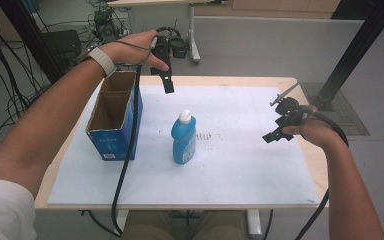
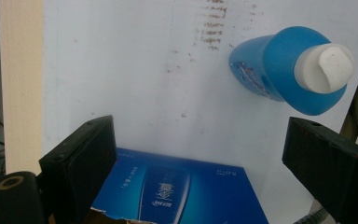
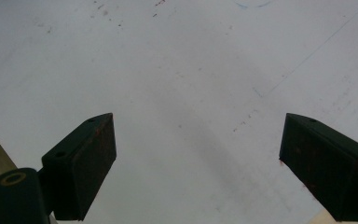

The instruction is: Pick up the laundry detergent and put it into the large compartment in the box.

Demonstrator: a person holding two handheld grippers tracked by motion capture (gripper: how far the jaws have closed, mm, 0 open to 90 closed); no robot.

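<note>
From the high view, a blue bottle (image 1: 184, 139) with a white cap stands upright near the middle of the white table mat (image 1: 240, 165), just beside an open blue cardboard box (image 1: 113, 117) at the mat's left edge; the left gripper (image 1: 167, 85) hangs in the air above the far edge of the mat, beyond the bottle and to the right of the box, while the right gripper (image 1: 274, 134) hovers over the mat's right side, well apart from both things; the work in hand looks like the approach stage — neither tool touches anything, and the bottle seems the likely thing to be picked up, perhaps for the box. In the left gripper view, the jaws stand wide apart with nothing between them; the bottle (image 2: 291, 70) sits below and off toward the right jaw, its cap pointing up at the camera, and a face of the box (image 2: 177, 186) lies between the jaws at the bottom; the next move, as I judge it, calls for shifting toward the bottle and coming down so the jaws straddle its body — not the cap — before closing. In the right gripper view, the jaws are also spread wide and empty over bare, faintly stained mat (image 3: 191, 70).
</note>
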